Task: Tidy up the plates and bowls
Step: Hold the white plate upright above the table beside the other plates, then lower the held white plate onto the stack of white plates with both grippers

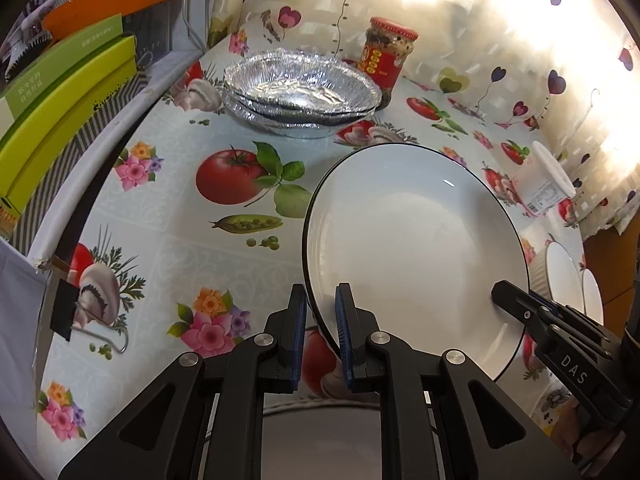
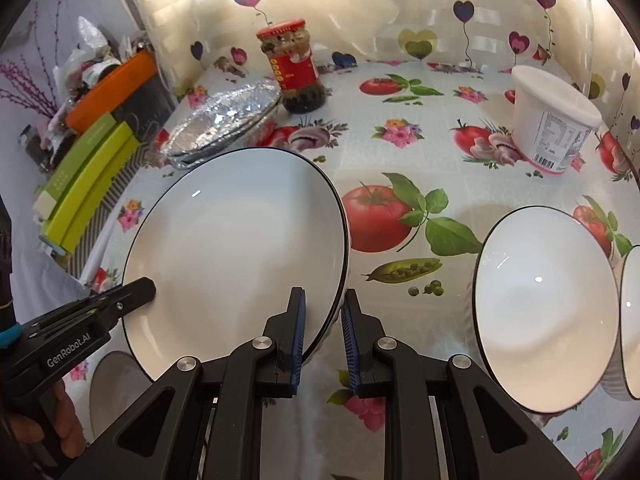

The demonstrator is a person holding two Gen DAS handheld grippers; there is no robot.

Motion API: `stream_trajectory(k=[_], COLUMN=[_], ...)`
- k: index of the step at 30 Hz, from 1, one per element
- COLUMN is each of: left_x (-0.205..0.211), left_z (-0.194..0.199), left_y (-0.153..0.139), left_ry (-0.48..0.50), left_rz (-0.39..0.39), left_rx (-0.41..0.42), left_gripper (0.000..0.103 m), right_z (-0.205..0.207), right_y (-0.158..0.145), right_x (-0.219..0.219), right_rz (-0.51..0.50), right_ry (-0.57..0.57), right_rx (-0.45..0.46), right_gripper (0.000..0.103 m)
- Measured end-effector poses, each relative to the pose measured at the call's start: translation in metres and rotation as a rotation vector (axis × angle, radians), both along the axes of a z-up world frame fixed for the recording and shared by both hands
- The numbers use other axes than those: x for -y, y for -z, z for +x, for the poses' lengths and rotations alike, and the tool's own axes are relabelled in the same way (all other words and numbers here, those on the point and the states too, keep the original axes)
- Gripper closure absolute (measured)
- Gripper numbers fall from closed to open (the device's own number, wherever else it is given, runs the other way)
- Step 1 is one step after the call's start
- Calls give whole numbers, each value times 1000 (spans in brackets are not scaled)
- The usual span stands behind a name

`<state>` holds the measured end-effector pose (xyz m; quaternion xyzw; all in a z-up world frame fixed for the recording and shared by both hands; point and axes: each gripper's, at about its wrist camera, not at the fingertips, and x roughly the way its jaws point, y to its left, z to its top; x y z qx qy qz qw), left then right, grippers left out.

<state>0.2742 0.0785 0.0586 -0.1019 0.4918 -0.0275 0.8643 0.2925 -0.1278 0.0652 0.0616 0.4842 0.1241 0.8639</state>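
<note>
- We see a glossy white plate [image 1: 416, 256] with a thin black rim, lifted and tilted above the floral tablecloth [image 1: 168, 208].
- Our left gripper [image 1: 321, 320] and right gripper [image 2: 323, 322] each clamp its rim on opposite sides, pointing steeply down.
- Crinkled foil pans [image 1: 300, 92] sit stacked and empty beside a red-lidded jar [image 1: 386, 54]; a white bowl [image 2: 546, 308] is empty too.

The plate [image 2: 236, 256] sits between the two grippers, above the table [image 2: 400, 152]. Behind it: the stack of foil trays [image 2: 224, 124], with the jar [image 2: 294, 68] just right of the stack. Right of the plate: two bowls [image 2: 544, 312]; behind them, the tub [image 2: 552, 120]
</note>
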Motion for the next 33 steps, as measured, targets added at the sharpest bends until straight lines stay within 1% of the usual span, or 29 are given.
stream_trajectory(k=[13,19,33], left_x=[-7,-13,-28], left_z=[-40,-63,-111], left_y=[-22,-26,-26], left_ry=[-13,-31,-75], left_rz=[-16,-24,-33], left_rx=[39,48,56], left_gripper=[88,88,88], right_z=[-35,-55,-92], right_y=[-23,-31,-31], right_x=[-4,-9,-21], right_rz=[25,42,71], right_ry=[-30,-47,-97], right_rx=[31,44,50], right_gripper=[86,86,85])
